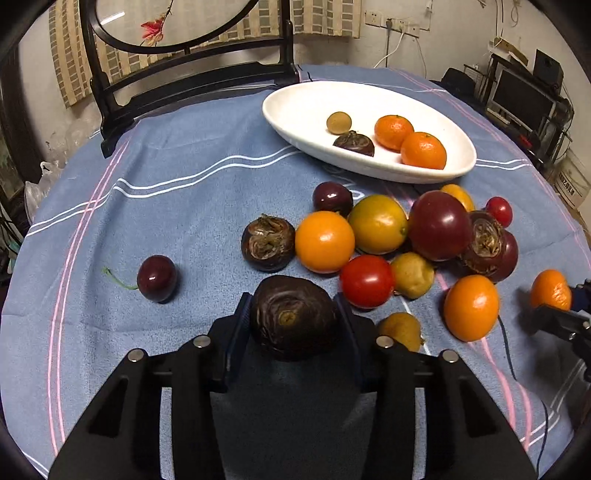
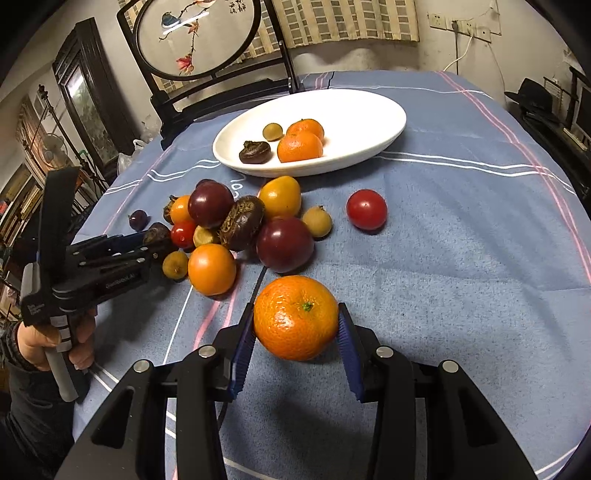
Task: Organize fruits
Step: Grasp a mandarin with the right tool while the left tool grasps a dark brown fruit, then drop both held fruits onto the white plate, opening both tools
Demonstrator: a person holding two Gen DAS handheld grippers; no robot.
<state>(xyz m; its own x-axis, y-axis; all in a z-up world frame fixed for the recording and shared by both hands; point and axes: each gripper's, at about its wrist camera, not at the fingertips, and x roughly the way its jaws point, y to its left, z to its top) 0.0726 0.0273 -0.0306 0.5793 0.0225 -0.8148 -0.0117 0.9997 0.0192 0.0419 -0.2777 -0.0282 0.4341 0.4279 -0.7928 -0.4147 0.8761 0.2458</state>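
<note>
Both tongs are loaded: the left gripper (image 1: 293, 317) pinches a dark water chestnut (image 1: 293, 317) between its pads, and the right gripper (image 2: 296, 319) has its blue pads closed on the flanks of a mandarin (image 2: 296, 317), stem end up, most likely so that each piece can be carried over to the dish without rolling free. Just beyond the tongs lies the loose heap still to be sorted, touching one another on the cloth: orange and red cherry tomatoes (image 1: 367, 281), dark plums (image 1: 439, 225), brown-skinned longans (image 1: 413, 275) and more water chestnuts; one cherry (image 1: 157, 278) with its green stalk sits apart to the left, and one red tomato (image 2: 366, 209) apart to the right. Farther back the white oval dish (image 1: 295, 110) already holds two mandarins, a longan and a water chestnut, so I judge the job only begun. Everything rests on a blue tablecloth (image 1: 184, 221) with white and pink stripes, soft enough to check rolling. Behind the table stands a dark wooden frame with a round embroidered panel (image 2: 195, 33), then a checked curtain, wall sockets and cluttered shelves
</note>
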